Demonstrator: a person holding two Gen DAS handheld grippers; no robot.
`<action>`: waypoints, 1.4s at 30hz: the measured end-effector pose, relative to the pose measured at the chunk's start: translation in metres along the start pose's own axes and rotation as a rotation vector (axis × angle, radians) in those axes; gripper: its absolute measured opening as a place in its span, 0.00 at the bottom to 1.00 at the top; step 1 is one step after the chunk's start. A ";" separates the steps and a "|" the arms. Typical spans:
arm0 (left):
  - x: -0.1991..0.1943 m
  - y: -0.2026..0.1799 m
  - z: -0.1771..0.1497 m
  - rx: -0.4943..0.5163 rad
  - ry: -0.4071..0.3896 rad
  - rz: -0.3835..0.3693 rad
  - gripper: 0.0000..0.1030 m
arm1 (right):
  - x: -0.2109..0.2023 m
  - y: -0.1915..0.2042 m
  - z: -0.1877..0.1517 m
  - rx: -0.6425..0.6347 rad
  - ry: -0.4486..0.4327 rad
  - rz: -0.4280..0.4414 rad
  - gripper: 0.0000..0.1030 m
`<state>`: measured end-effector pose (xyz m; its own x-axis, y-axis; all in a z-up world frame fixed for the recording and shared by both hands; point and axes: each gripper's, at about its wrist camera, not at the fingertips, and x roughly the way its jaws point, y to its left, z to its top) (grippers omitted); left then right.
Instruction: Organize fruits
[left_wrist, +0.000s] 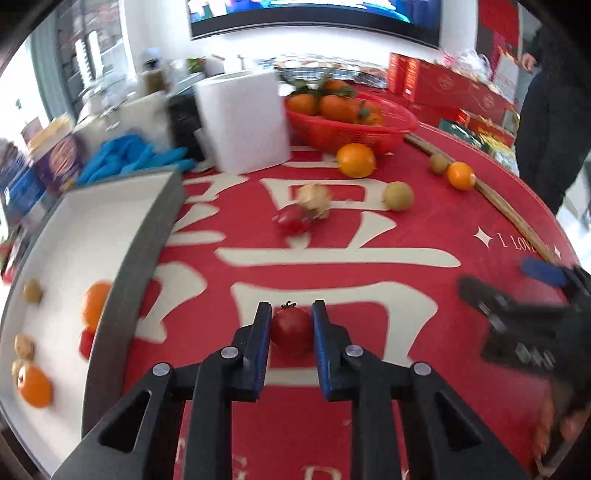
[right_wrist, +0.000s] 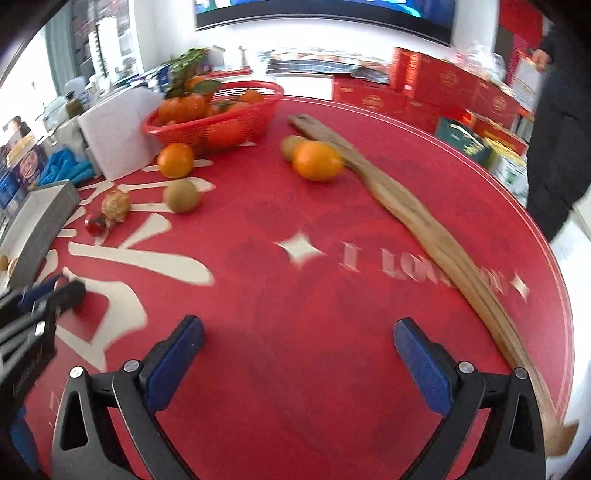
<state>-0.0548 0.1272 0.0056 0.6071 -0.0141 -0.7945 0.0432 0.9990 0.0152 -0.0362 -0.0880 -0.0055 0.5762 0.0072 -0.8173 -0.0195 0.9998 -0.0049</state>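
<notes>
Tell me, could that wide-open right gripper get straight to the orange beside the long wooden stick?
Probably yes. The right gripper has its jaws wide apart and empty, and only bare red tablecloth lies between it and the round orange touching the long wooden stick.

The left gripper (left_wrist: 291, 326) sits low over the table's middle, jaws clamped on a small tomato (left_wrist: 291, 330). The right gripper (right_wrist: 297, 365) hovers near the table's right edge, jaws spread wide, nothing between them.

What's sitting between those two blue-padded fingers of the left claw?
A small red cherry tomato, held by the left claw, seen in the left wrist view.
</notes>
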 end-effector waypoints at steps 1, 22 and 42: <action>-0.001 0.002 -0.002 -0.008 -0.005 0.006 0.24 | 0.005 0.008 0.008 -0.020 0.001 0.014 1.00; 0.004 0.019 -0.003 -0.044 -0.015 0.009 0.68 | 0.018 0.078 0.039 -0.121 -0.036 0.090 0.28; 0.010 0.005 -0.001 0.033 0.012 -0.046 0.91 | -0.024 0.025 -0.024 0.031 -0.074 0.004 0.28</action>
<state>-0.0491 0.1324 -0.0031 0.5947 -0.0594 -0.8018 0.0971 0.9953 -0.0017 -0.0701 -0.0639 0.0006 0.6353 0.0113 -0.7721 0.0030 0.9998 0.0171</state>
